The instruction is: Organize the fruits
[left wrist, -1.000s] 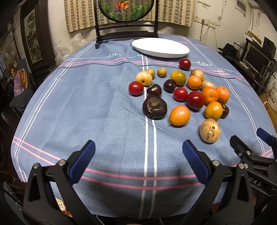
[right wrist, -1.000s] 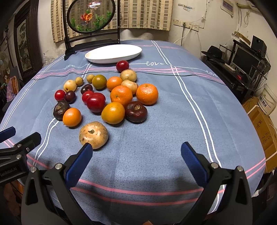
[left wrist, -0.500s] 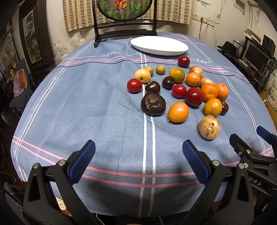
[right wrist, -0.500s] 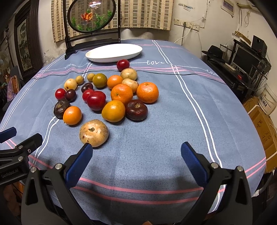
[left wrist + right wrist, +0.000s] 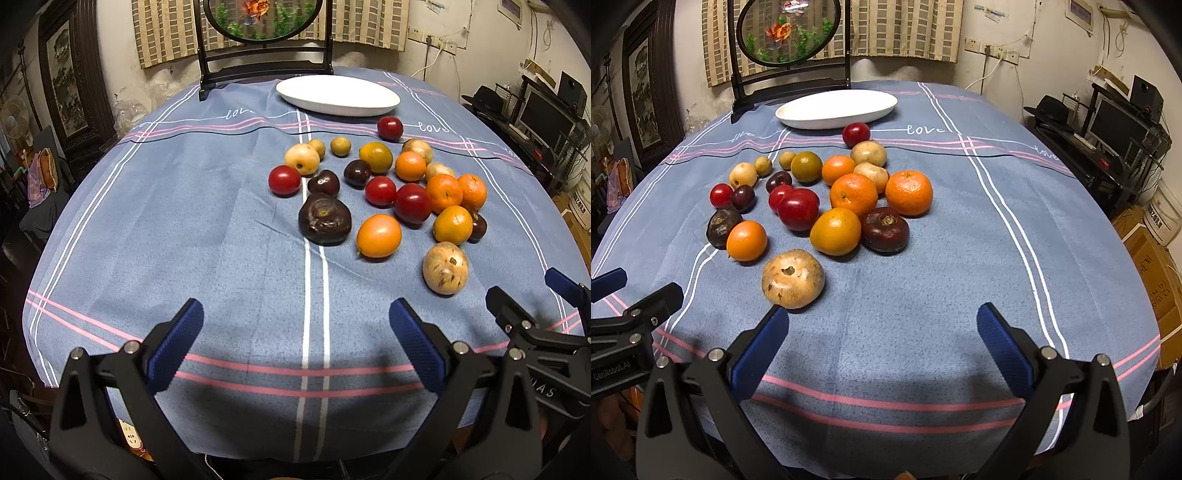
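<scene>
Several fruits lie loose on the blue tablecloth: oranges [image 5: 909, 192], red plums [image 5: 798, 209], dark fruits [image 5: 324, 218] and a tan round fruit [image 5: 792, 278] nearest me. A white oval plate [image 5: 338, 95] sits bare at the far side, also seen as the plate [image 5: 836, 109] in the right wrist view. My left gripper [image 5: 295, 343] hangs open over the near cloth, well short of the fruits. My right gripper [image 5: 882, 347] is open too, its left pad just below the tan fruit [image 5: 445, 268]. Neither holds anything.
A dark wooden stand with a round fish picture [image 5: 260, 35] rises behind the plate. The table edge [image 5: 33, 321] drops off at the left. A desk with a monitor [image 5: 1115, 125] and cardboard boxes [image 5: 1156, 266] stand to the right.
Both grippers have edged forward toward the fruits, so the pile sits slightly lower and larger in view. Both stay open and nothing on the cloth has moved.
</scene>
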Tool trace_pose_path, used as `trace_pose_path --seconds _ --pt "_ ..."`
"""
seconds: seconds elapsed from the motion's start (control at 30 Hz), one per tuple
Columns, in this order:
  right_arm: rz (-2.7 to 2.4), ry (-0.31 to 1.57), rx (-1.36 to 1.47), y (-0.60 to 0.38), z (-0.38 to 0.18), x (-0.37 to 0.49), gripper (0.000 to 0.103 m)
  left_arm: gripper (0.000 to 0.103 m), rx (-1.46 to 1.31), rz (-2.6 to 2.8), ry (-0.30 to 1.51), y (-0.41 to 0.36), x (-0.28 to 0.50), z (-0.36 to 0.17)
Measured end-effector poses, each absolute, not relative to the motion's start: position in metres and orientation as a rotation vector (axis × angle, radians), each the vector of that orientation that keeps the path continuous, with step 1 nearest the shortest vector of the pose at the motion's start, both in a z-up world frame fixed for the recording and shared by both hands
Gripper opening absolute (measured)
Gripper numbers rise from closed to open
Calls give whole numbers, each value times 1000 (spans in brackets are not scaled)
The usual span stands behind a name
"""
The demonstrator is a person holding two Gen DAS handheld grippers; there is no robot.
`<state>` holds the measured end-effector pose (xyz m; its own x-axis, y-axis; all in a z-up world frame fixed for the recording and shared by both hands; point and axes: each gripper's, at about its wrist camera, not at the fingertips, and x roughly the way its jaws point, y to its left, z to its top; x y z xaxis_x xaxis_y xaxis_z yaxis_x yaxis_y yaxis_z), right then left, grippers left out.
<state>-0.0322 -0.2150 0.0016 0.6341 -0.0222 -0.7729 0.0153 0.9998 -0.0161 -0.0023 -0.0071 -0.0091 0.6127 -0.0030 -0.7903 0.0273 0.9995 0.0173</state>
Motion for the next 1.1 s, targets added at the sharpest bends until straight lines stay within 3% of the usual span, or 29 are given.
trace_pose_path --seconds 1.1 --pt "-24 900 -9 -215 -3 -31 102 101 32 -22 916 -9 -4 -14"
